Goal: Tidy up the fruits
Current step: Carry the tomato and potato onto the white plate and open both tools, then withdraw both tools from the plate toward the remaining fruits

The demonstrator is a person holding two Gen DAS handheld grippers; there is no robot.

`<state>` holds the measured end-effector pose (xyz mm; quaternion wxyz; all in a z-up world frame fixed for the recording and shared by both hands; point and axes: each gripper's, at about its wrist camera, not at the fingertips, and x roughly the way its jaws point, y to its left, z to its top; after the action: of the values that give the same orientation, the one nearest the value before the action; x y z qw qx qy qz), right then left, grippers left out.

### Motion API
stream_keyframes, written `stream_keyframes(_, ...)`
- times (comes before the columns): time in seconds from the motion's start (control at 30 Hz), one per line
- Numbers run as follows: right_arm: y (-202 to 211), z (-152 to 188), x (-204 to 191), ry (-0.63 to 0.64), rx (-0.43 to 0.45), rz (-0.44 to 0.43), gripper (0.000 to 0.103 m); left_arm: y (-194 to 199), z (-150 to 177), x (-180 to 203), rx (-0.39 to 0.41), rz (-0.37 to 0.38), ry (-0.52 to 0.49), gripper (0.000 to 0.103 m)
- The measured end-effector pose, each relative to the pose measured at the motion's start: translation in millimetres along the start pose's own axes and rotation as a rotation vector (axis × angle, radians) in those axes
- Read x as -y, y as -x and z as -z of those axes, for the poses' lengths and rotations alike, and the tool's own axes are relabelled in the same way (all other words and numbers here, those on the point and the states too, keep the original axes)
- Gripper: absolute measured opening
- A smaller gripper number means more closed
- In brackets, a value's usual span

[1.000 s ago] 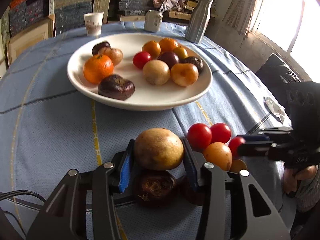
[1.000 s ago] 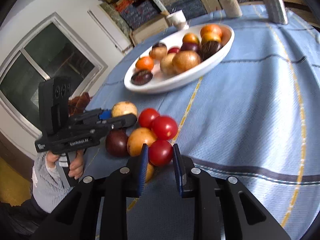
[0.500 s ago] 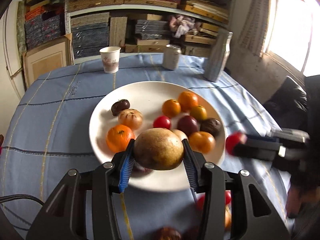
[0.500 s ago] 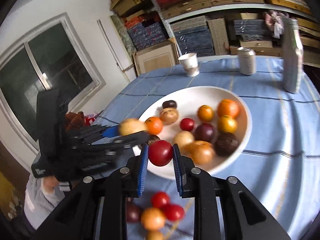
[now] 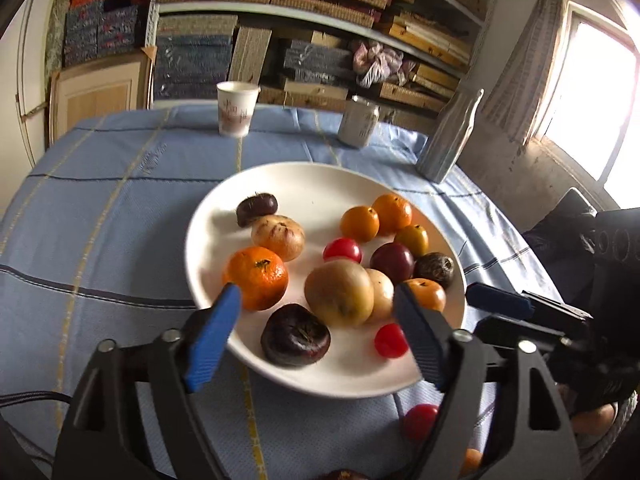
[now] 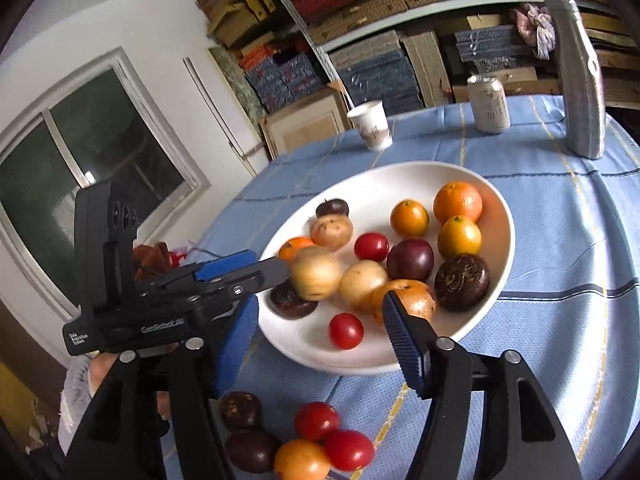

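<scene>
Looking along the right hand-held gripper (image 6: 320, 324), we see loose fruits (image 6: 316, 442) near the surface edge, mostly hidden from the left hand-held gripper (image 5: 316, 328); both have just spread, empty, above the white plate (image 5: 320, 184) of fruit.

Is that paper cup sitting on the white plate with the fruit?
No, the paper cup stands on the blue tablecloth well behind the white plate, apart from it.

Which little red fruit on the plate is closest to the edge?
The red fruit lying alone by the white plate's near rim; the other red one sits mid-plate among the fruit.
</scene>
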<state>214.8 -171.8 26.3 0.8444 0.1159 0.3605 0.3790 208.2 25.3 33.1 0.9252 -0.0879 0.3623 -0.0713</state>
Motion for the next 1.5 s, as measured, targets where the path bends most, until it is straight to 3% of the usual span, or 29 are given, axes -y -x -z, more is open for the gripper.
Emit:
stream_keyframes(0.17,28.7,12.7,9.8,-0.039,0.076,0.035,0.093,24.6,12.4,-2.6,0.034,-0.043,-0.008,0.092)
stream_keyframes(0.3,45.1,32.0,29.3,-0.136,0.081,0.070,0.097,39.9,33.7,-7.3,0.025,-0.091,-0.007,0.096)
stream_keyframes(0.67,71.9,58.5,56.5,-0.290,0.117,0.080,0.099,58.9,95.7,5.9,-0.037,-0.206,-0.191,0.098)
stream_keyframes(0.93,76.4,61.5,62.1,-0.318,0.126,0.070,0.099,60.6,111.5,16.4,-0.083,-0.152,-0.277,0.098)
stream_keyframes(1.23,75.7,61.6,60.8,-0.311,0.120,0.073,0.099,36.1,113.2,21.5,-0.178,-0.193,-0.313,0.099)
stream_keyframes(1.37,74.3,62.4,60.0,-0.309,0.115,0.080,0.099,25.0,105.9,9.7,-0.181,-0.320,-0.289,0.099)
stream_keyframes(1.47,74.4,63.0,60.6,-0.313,0.115,0.082,0.099,29.9,100.9,-9.4,-0.137,-0.486,-0.264,0.098)
stream_keyframes(1.5,74.1,63.1,60.4,-0.312,0.114,0.077,0.099,33.3,99.1,-15.3,-0.133,-0.466,-0.235,0.098)
